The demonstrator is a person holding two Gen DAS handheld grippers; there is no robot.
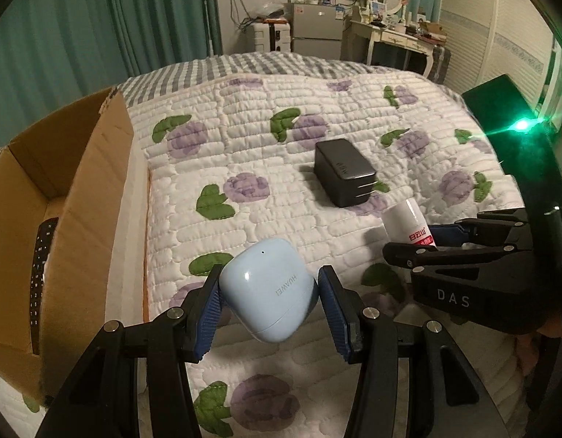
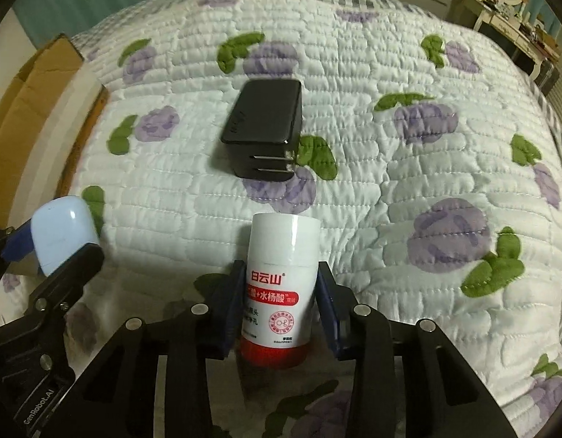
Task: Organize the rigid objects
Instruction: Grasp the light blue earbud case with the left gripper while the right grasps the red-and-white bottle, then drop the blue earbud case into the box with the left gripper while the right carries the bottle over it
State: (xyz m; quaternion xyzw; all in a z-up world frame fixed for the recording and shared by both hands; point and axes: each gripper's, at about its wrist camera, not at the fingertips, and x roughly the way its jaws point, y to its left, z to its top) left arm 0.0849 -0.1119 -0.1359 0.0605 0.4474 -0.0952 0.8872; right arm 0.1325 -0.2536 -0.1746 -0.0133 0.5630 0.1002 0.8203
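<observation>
Between the blue pads of the left gripper [image 1: 269, 301] sits a pale blue earbud case [image 1: 268, 290], pinched on its two sides with its hinge end toward the camera; it seems lifted off the quilt, though the view does not settle that. The right gripper [image 2: 281, 314] is closed in the same way on a white bottle with a red base [image 2: 279, 288], its white cap pointing away from the fingers; whether its base rests on the fabric is hard to tell. The two tools are just beside each other near the front edge of the bed, the left one nearer the left edge.

Farther out, toward the middle of the quilted bedspread [image 1: 244, 153], a black charger [image 1: 344, 171] lies on its side with its folded prongs facing the grippers, well apart from both and untouched. Along the left edge of the bed stands an open cardboard box [image 1: 80, 168], and inside it a dark remote control [image 1: 42, 277] leans against the wall.

Judging from this layout, the box is the collecting place and the job is partway through: one item appears to be stowed, two are in hand, and one is left lying out. What is left is to carry the case and the bottle over the box's rim and let them go, the left hand having the shorter trip, and then to come back for the charger.
</observation>
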